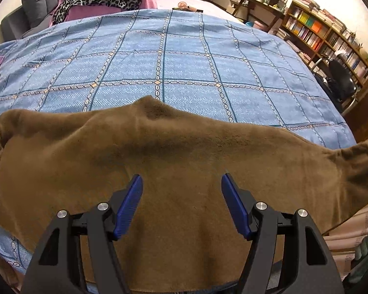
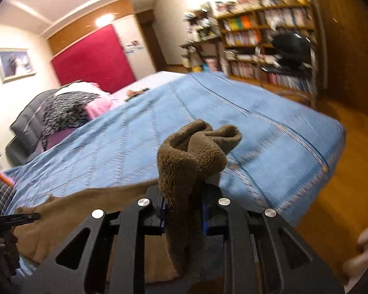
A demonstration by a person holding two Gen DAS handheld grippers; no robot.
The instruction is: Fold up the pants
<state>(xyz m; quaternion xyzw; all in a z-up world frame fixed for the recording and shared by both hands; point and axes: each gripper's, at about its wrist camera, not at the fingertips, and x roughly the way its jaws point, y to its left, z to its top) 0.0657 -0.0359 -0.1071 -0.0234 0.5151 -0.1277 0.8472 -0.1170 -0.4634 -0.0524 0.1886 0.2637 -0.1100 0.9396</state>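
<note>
While the fold is underway: brown fleece pants [image 1: 174, 161] lie across the near edge of the bed's blue checked cover [image 1: 184, 61], long axis running left to right.
Left tool [image 1: 181, 191]: blue pads spread apart, hovering over the middle of the pants and gripping nothing.
Right tool [image 2: 184, 203]: clamped on a bunched end of the pants [image 2: 191, 152], lifted above the bed.
Key relation: the held end sits at the right of the garment; my guess is it must travel leftward along the long axis, so the right hand leads.
Left view only: the full spread of the fabric and the cuff hanging off the right edge.
Right view only: the grip itself, blurred; the fleece stands up from the jaws.
</note>
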